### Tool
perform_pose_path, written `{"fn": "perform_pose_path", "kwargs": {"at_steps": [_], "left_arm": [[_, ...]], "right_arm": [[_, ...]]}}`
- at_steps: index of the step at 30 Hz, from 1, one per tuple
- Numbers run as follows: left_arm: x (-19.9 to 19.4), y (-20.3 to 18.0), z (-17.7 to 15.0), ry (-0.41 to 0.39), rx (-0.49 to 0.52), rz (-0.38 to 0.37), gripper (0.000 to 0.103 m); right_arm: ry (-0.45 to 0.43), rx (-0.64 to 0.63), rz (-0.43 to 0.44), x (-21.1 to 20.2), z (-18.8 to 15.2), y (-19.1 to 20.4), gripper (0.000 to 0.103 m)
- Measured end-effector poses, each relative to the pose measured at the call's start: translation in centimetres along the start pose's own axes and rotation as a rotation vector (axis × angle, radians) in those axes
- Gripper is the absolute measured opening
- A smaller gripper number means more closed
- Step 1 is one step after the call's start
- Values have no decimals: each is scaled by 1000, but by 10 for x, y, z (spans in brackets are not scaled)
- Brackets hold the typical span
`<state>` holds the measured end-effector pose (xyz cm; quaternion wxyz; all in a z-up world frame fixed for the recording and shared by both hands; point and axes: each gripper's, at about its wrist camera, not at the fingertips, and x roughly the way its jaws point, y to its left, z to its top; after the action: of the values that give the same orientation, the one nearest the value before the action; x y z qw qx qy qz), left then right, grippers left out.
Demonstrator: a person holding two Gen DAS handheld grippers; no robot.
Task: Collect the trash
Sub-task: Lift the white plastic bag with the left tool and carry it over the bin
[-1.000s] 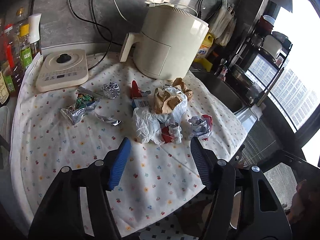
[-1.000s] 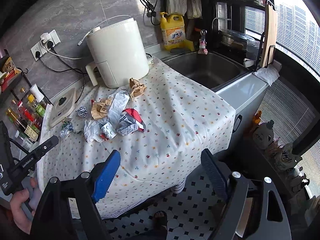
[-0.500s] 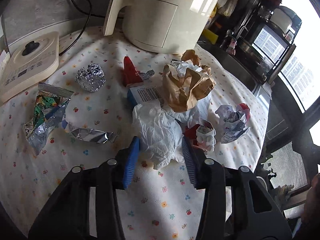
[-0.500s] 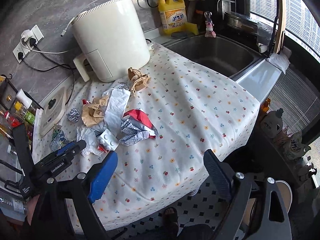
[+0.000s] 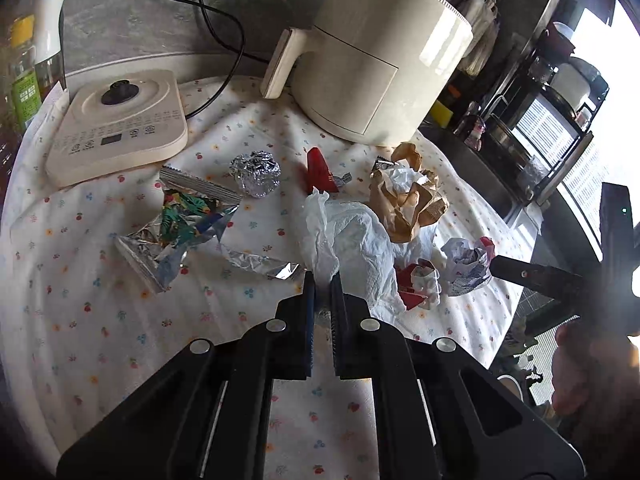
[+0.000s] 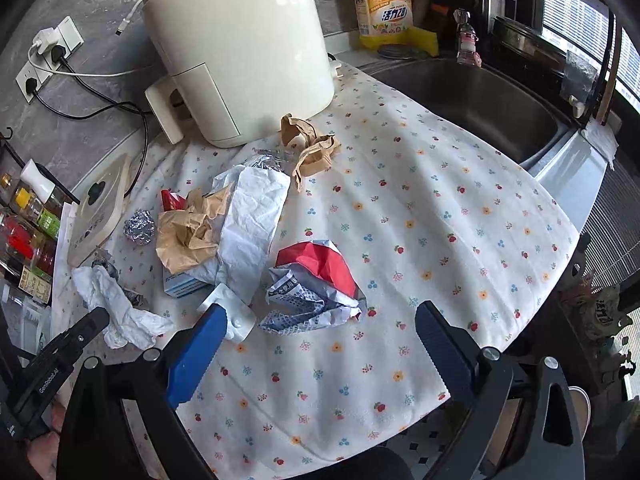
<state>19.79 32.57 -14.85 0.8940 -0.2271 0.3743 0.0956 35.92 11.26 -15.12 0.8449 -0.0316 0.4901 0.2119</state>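
On the cloth: trash lies in a loose heap in front of the air fryer (image 5: 376,60), between the hob (image 5: 120,128) and the sink (image 6: 472,96).
Left gripper (image 5: 322,280): clamped on the near edge of the white tissue (image 5: 352,248), jaws together with a pinch of it between them.
Right gripper (image 6: 320,344): jaws opening, nothing between them; it hangs just before the red-and-white wrapper (image 6: 316,284).
Doing it well: lift the tissue straight up so it peels off the brown bag (image 5: 404,204) without dragging it; bring the right jaws down astride the wrapper, clear of the white cap (image 6: 232,312).
Surface: floral tablecloth (image 6: 440,208), soft and creased, likely to bunch if pinched.
Room: kitchen counter, grey wall, wall sockets (image 6: 44,56), detergent bottle (image 6: 384,4), bright window.
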Motion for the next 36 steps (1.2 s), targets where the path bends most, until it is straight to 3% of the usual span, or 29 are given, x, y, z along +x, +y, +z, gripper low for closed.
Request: {"fn": "perform_pose_path", "kwargs": {"at_steps": [5, 12, 13, 15, 17, 24, 36], "left_arm": [[-24, 17, -7, -34, -46, 45, 7], [-56, 36, -21, -86, -105, 95, 7], [-59, 38, -24, -89, -114, 102, 7], [-64, 40, -27, -94, -123, 114, 7], [-71, 40, -30, -105, -126, 125, 7], [-87, 25, -41, -142, -142, 162, 7], [-115, -55, -74, -182, -120, 211, 8]], "right_arm": [[4, -18, -17, 22, 6, 4, 93], [-56, -108, -36, 34, 8, 18, 91], [-60, -119, -35, 35, 8, 20, 86], [-15, -131, -20, 40, 8, 23, 44], [-22, -108, -20, 37, 8, 21, 36], [-93, -126, 32, 9, 1, 9, 31], [-157, -151, 145, -58, -28, -50, 30]]}}
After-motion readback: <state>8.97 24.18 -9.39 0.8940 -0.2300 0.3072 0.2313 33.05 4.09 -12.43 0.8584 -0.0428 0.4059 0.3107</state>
